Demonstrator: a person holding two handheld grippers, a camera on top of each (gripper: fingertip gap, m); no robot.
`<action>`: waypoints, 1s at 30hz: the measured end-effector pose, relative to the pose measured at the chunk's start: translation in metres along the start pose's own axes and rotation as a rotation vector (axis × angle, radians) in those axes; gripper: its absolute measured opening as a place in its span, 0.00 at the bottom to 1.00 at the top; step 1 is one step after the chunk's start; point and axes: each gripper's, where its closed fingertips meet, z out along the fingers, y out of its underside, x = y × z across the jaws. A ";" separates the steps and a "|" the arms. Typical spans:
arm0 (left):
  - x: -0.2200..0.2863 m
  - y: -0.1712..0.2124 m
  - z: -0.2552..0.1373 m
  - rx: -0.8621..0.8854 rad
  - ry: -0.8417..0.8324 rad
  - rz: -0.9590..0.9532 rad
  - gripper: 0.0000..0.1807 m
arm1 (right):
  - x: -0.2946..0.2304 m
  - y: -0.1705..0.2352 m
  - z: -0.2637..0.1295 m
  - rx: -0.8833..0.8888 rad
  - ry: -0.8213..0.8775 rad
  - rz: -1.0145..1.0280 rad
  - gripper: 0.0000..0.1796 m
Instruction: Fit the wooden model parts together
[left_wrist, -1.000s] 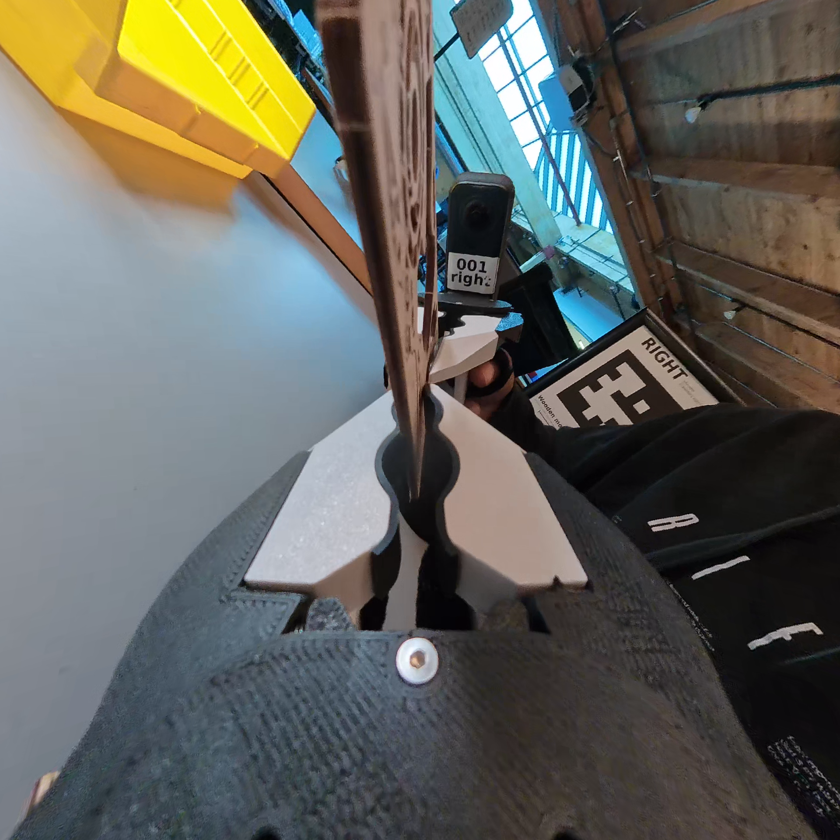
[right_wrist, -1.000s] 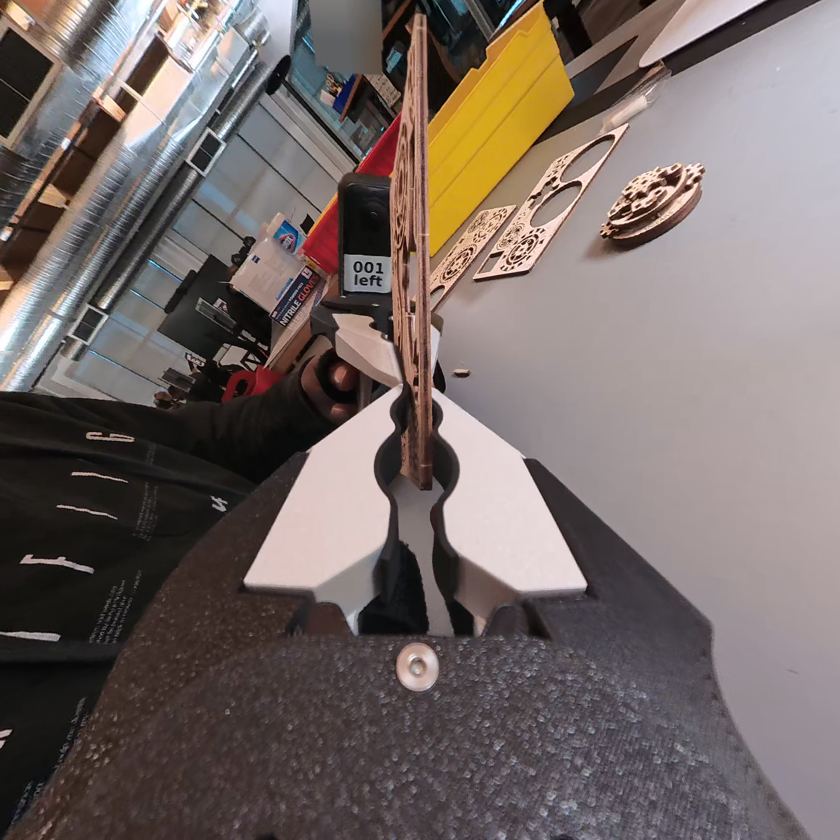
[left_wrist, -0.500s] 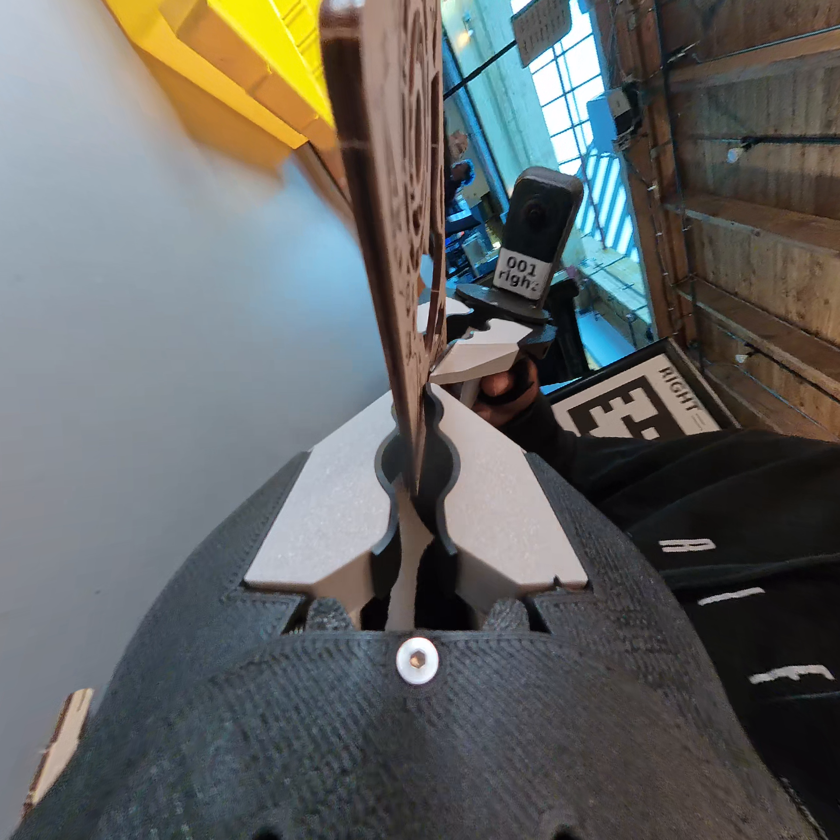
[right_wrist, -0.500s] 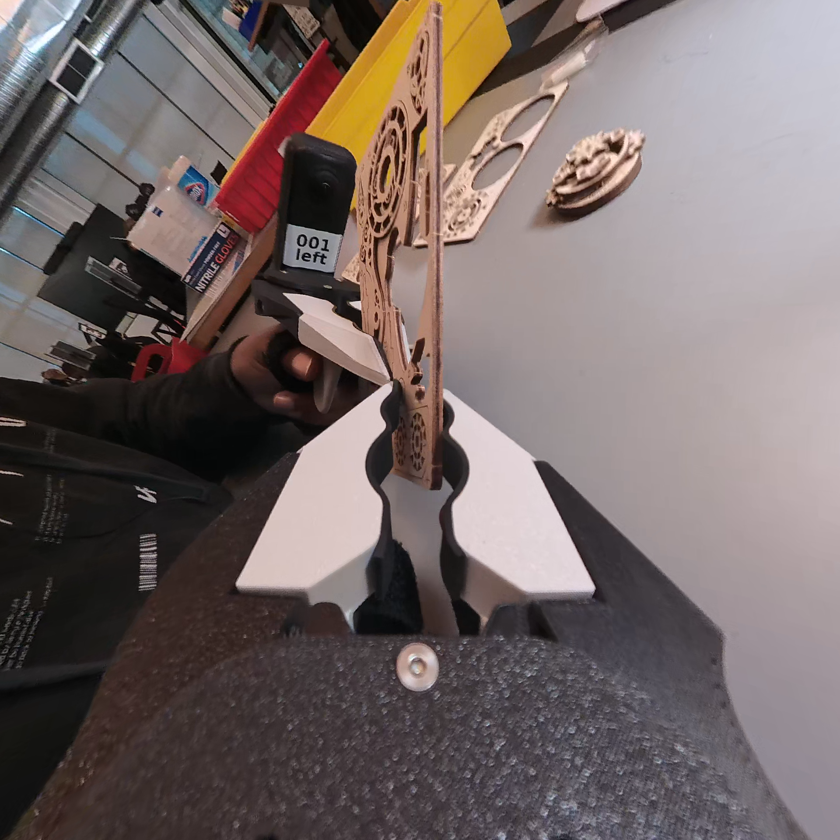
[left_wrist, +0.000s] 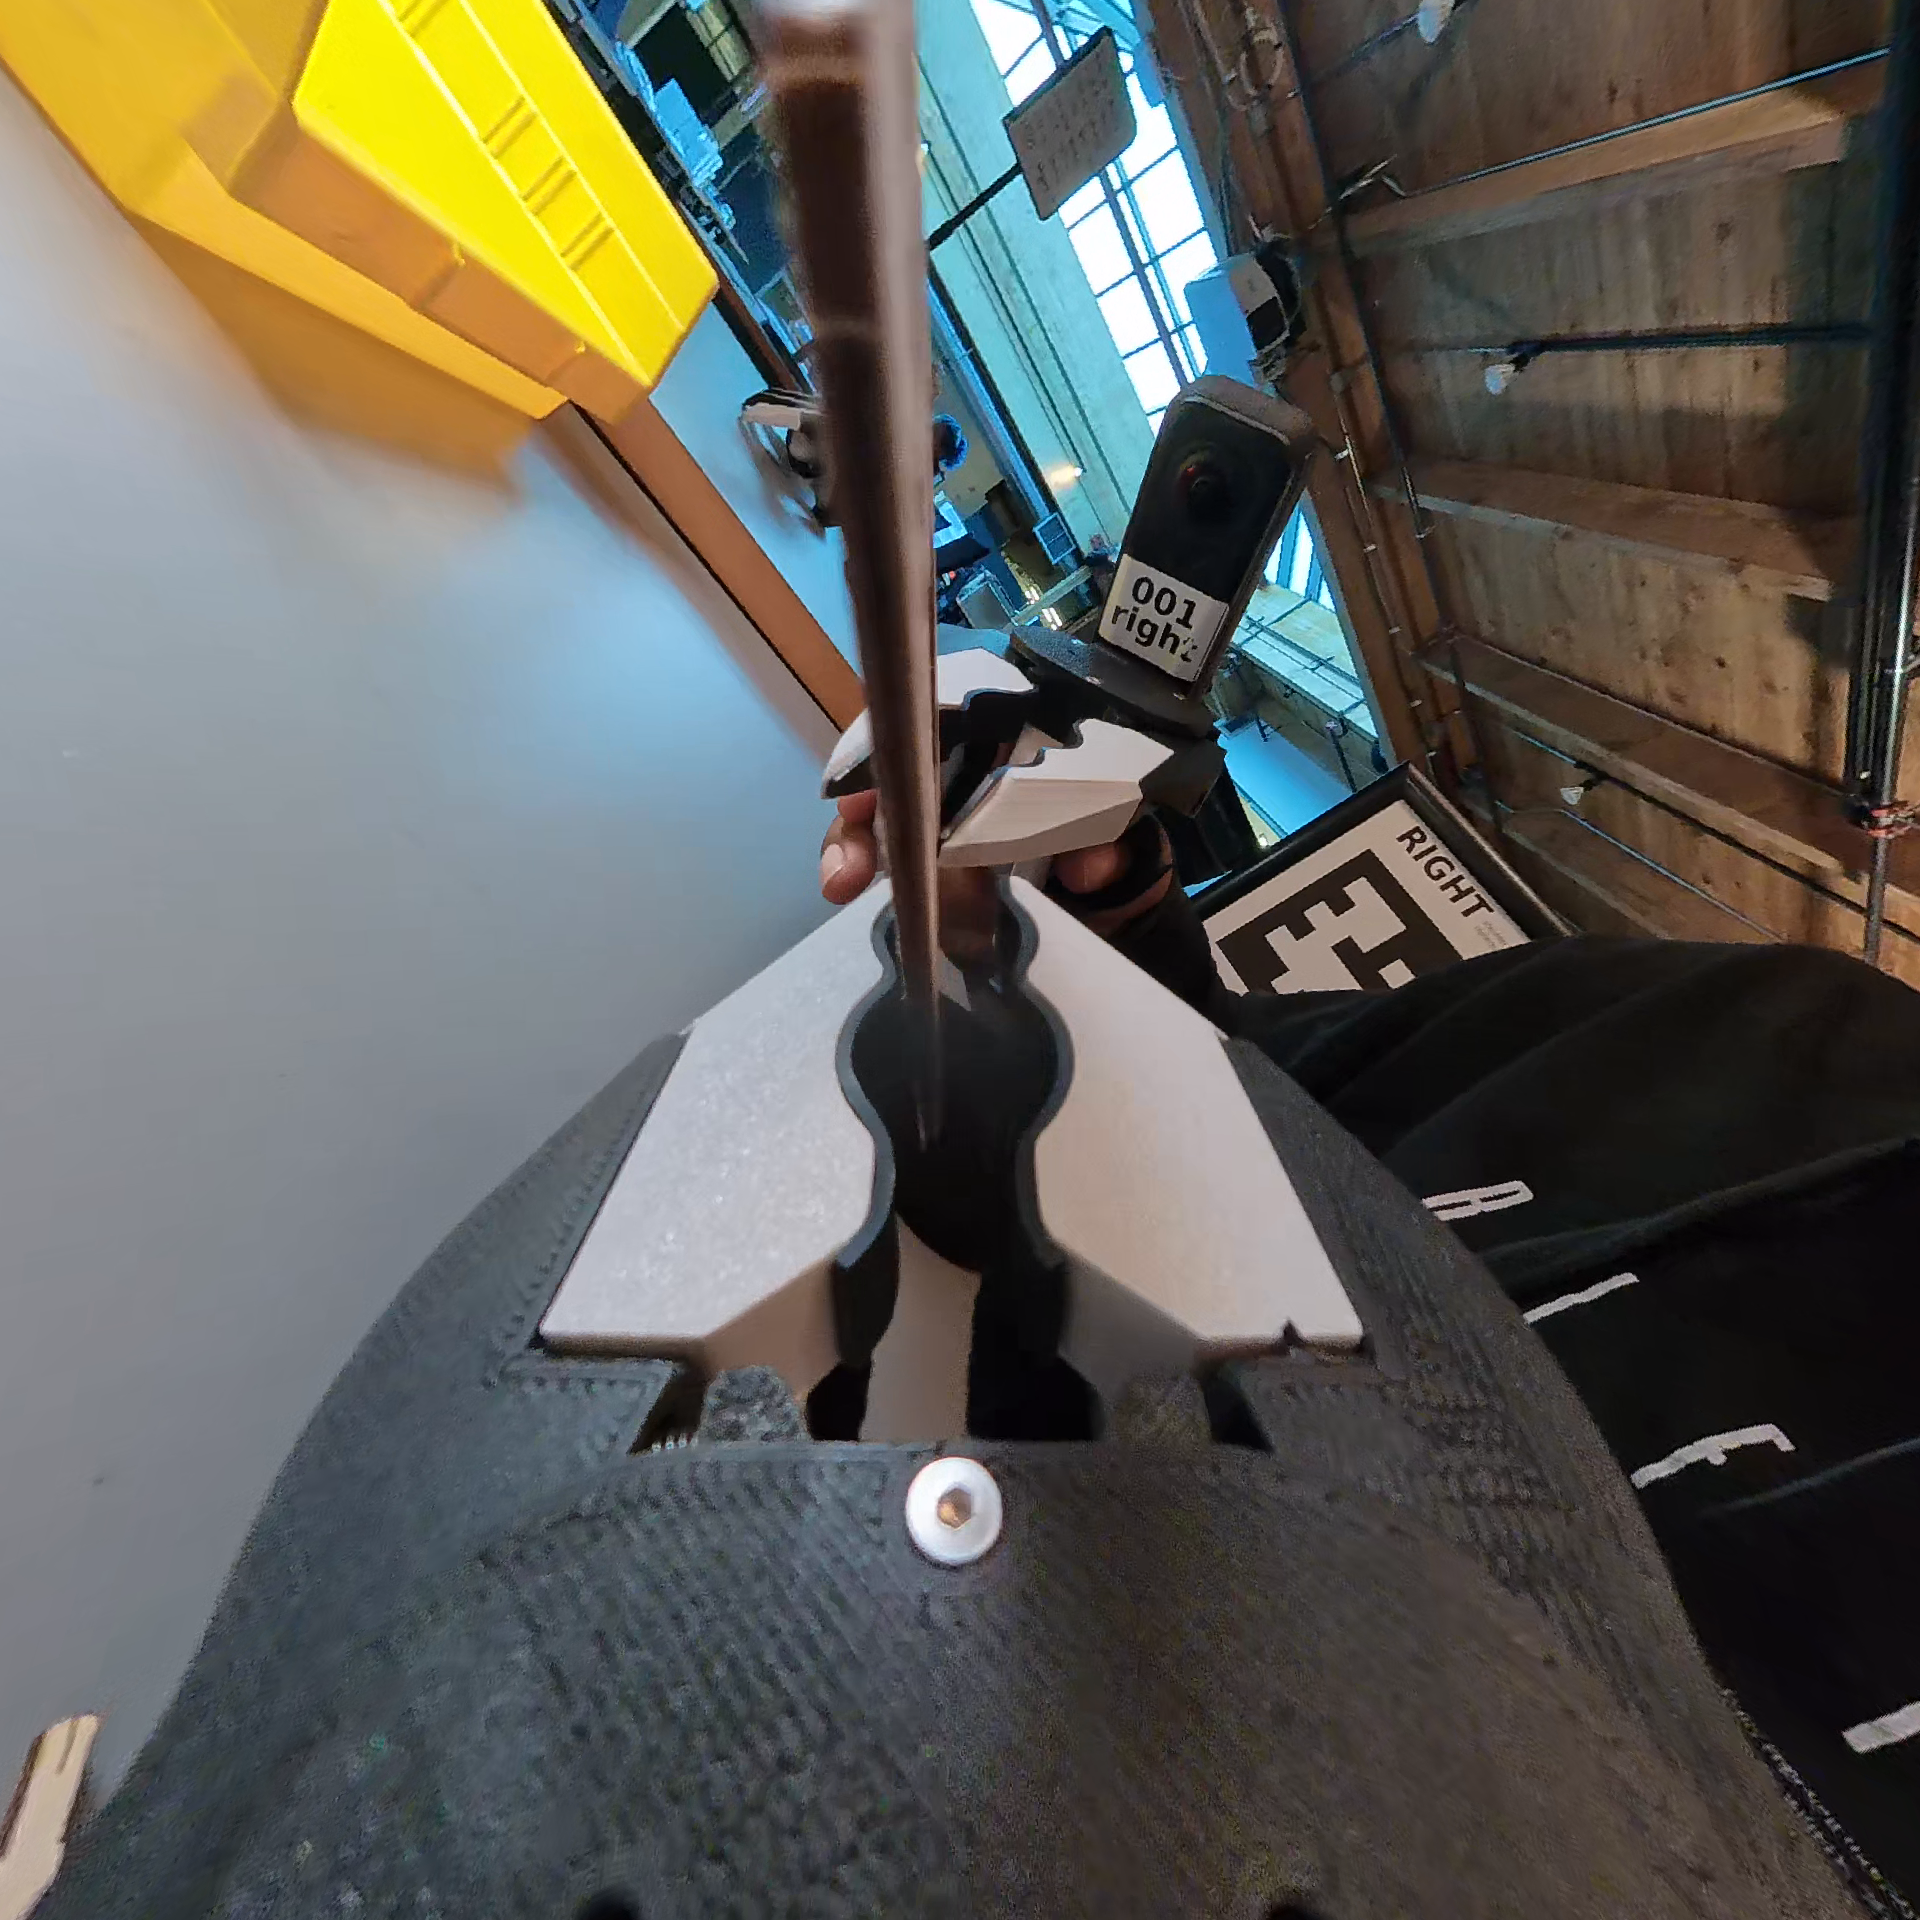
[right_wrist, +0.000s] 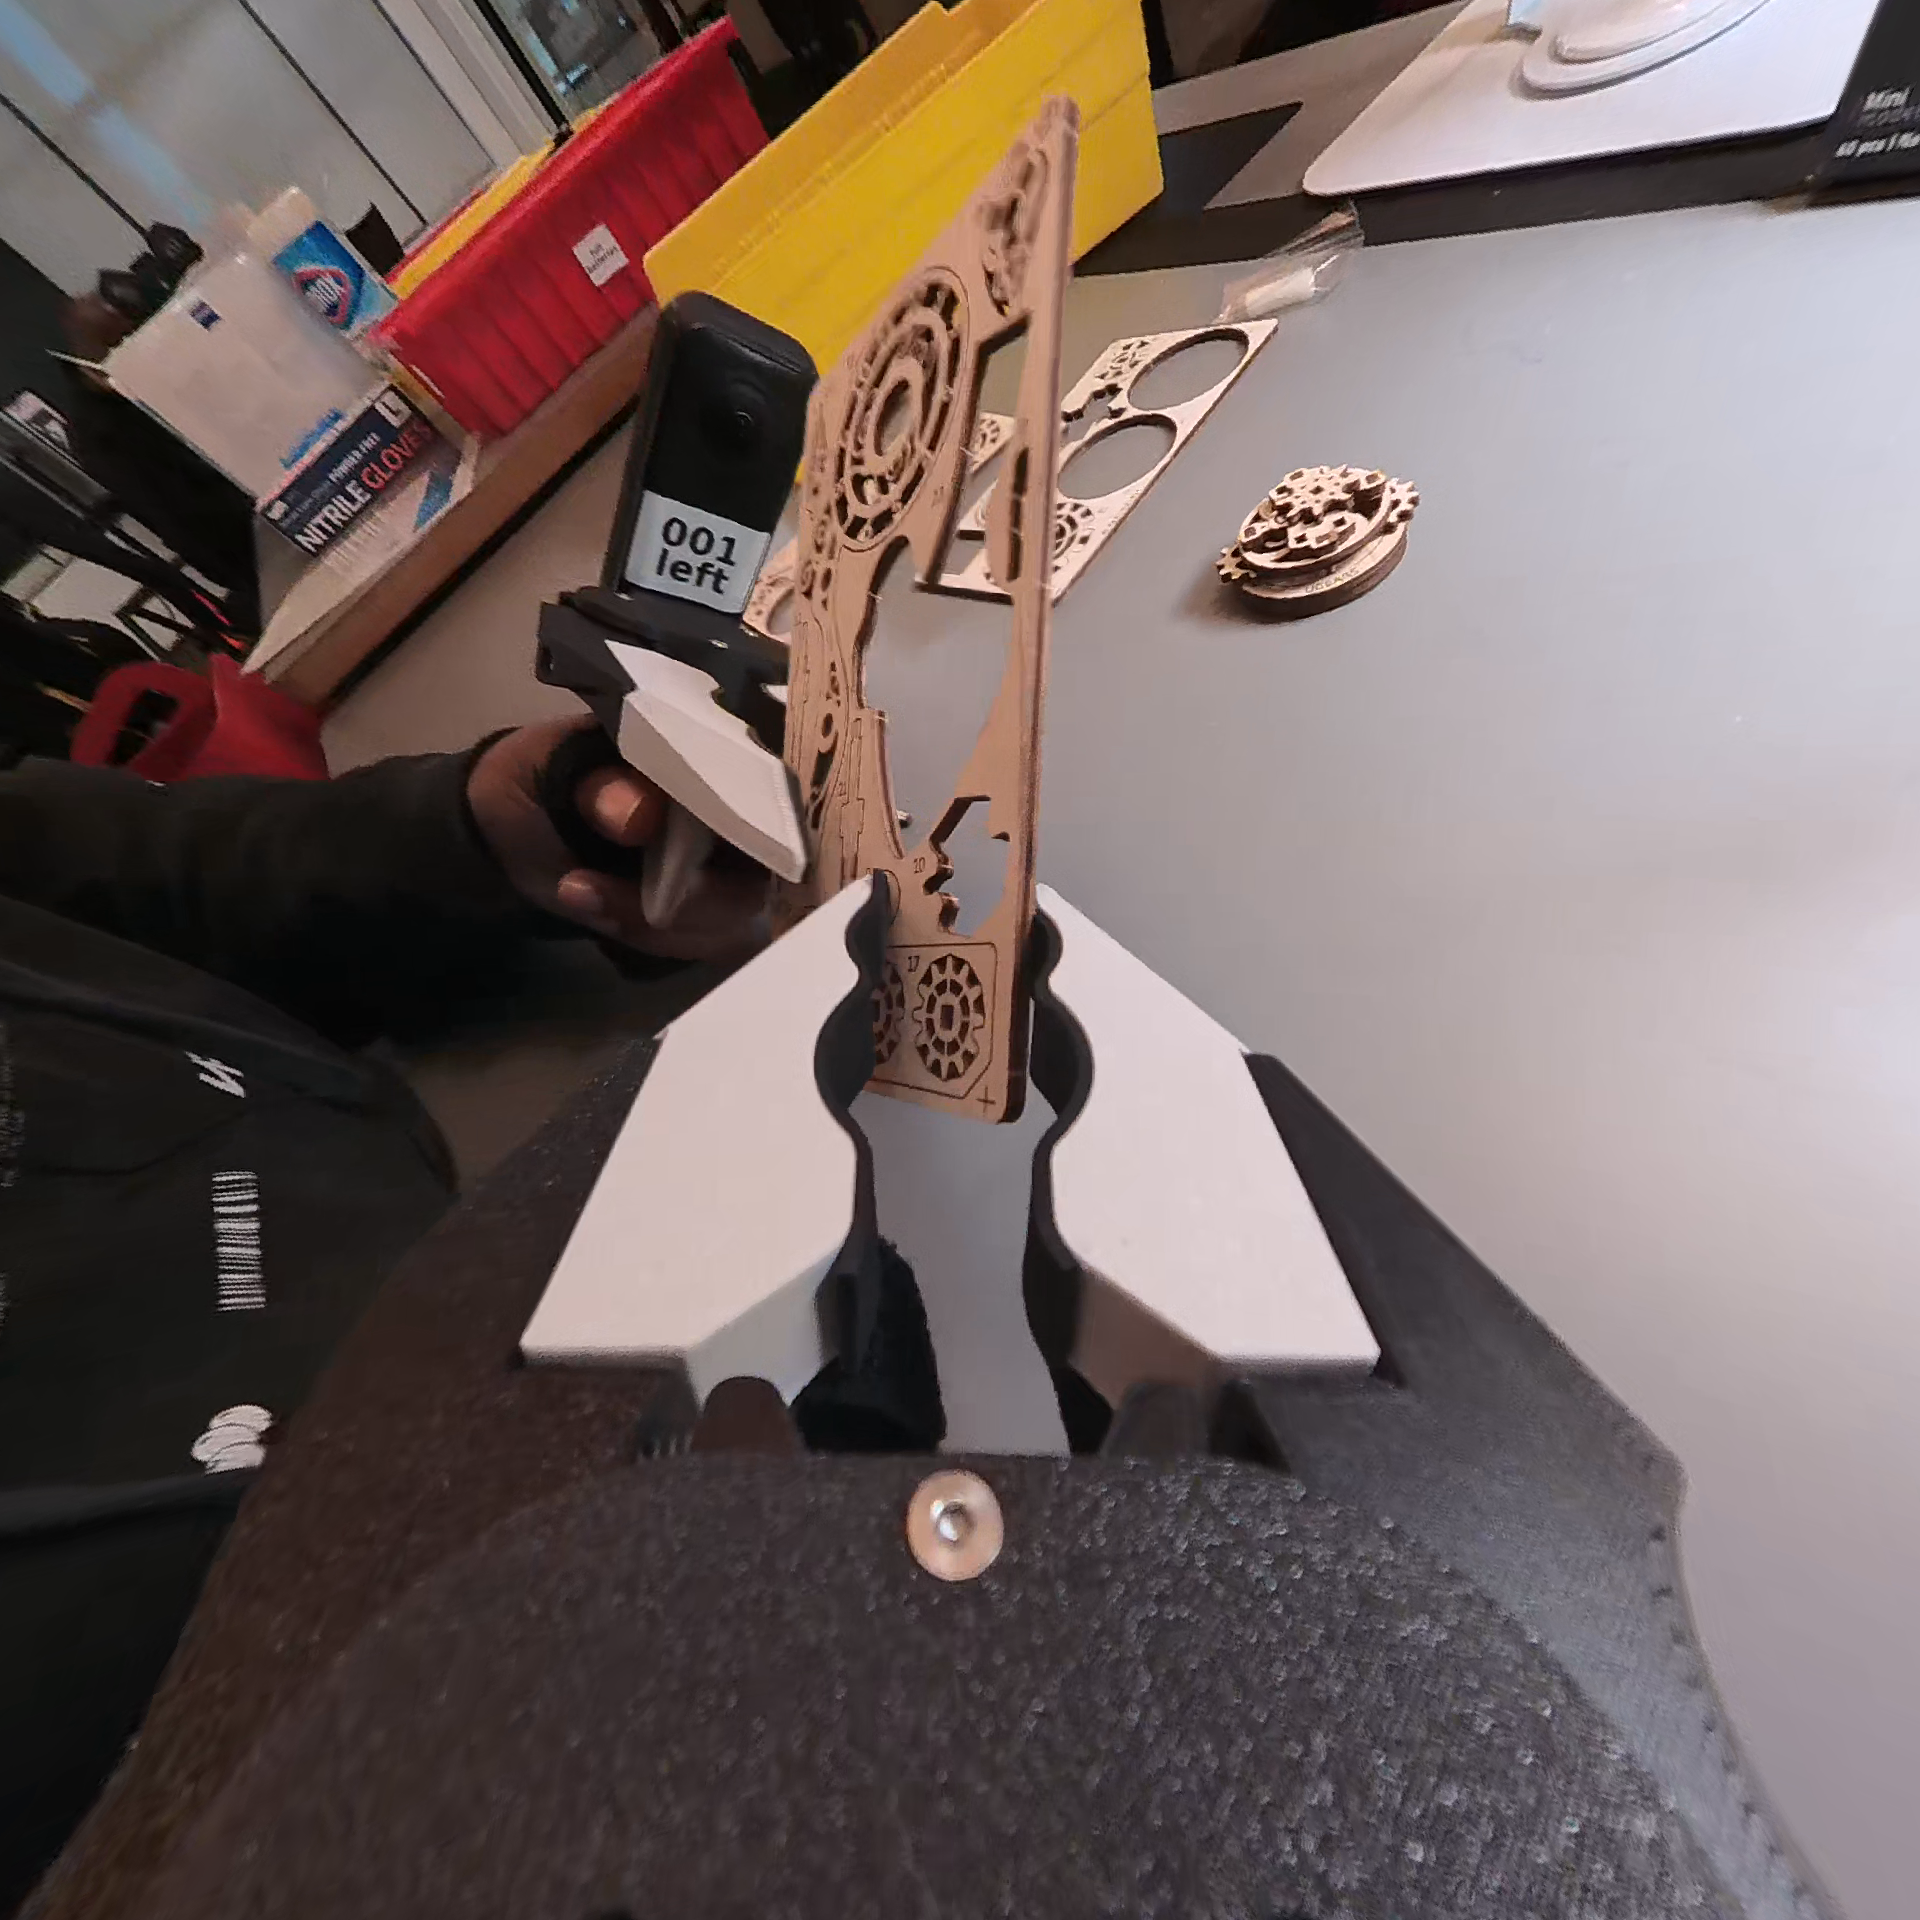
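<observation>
Plywood sheet (right_wrist: 940, 665) is standing upright between both tools. Left tool (left_wrist: 940, 940) is pinching its edge, while right tool (right_wrist: 951, 925) is spreading loosely around its lower corner above the tabletop (right_wrist: 1455, 883).

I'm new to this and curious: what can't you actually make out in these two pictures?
- Left wrist view: the wooden sheet is edge-on and blurred, so its pattern is unreadable. The frame's upper edge cuts off its top.
- Right wrist view: the sheet hides the far finger of the left gripper, so its grip is unclear.
- Right wrist view: the round gear assembly is too small for detail.
</observation>
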 end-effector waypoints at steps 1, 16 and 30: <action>0.001 0.001 0.001 -0.001 0.004 0.013 0.07 | -0.001 0.001 0.001 -0.006 0.006 -0.013 0.12; -0.009 0.009 0.001 -0.051 -0.120 0.075 0.01 | 0.000 0.008 0.004 -0.128 0.175 -0.209 0.16; -0.014 0.013 -0.005 -0.063 -0.178 0.117 0.02 | -0.001 0.012 0.009 -0.108 0.255 -0.304 0.16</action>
